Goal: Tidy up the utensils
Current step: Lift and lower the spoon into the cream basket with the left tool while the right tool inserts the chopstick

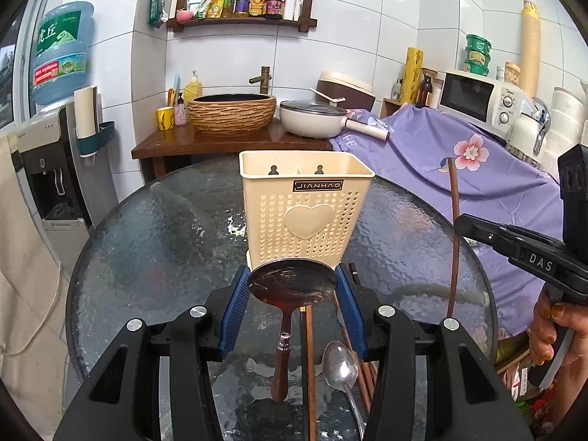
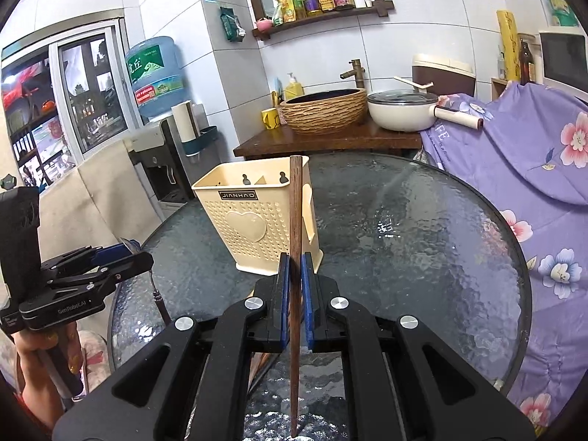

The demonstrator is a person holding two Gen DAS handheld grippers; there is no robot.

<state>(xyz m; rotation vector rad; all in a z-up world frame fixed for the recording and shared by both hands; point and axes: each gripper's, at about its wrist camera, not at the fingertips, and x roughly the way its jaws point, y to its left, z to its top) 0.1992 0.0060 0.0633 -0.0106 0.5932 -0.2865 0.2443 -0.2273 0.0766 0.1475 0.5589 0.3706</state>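
- Left wrist view: my left gripper (image 1: 293,294) has its jaws part-way closed on the bowl of a dark ladle (image 1: 292,283), handle hanging down, lifted above the glass bench (image 1: 154,242).
- My right gripper (image 2: 293,294) has its jaws clamped tight on a single wooden chopstick (image 2: 295,242), held near upright.
- The cream utensil holder (image 1: 305,217) stands upright on the bench, just beyond both loads – its compartments look empty.
- Loose on the bench: a metal spoon (image 1: 340,365) and more chopsticks (image 1: 362,375), below the left jaws.
- Judgement: the step in hand is carrying both pieces to the holder. I would clear the rim first, then lower the chopstick straight down into one compartment.
- The ladle is gripped by its bowl – I would tip it handle-first into the holder, slowly, so the light holder does not topple.
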